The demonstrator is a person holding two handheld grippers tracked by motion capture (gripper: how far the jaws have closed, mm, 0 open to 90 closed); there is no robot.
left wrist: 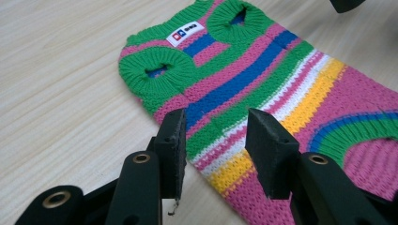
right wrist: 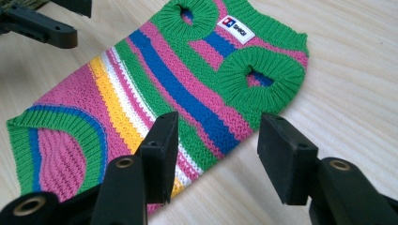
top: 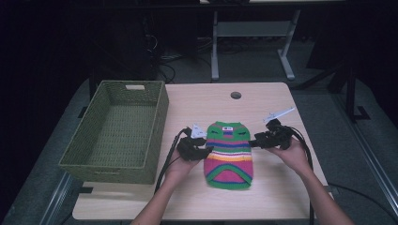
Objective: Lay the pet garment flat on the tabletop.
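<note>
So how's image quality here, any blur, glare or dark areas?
High view: soft and dim, room beyond the table nearly black. Left gripper view: striped sweater evenly lit, knit sharp, no glare. Right gripper view: equally crisp; table grain clear.

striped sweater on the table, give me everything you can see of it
The small striped knitted sweater looks like ribbed yarn in green, pink, blue, white and yellow bands, with green ribbed edging, two round green-rimmed openings near one end and a small white label between them. It lies flat and spread out on the light wooden table, label end away from the person, right of the green woven basket. The open left claw and open right claw flank its two long edges; neither visibly grips it.
</note>
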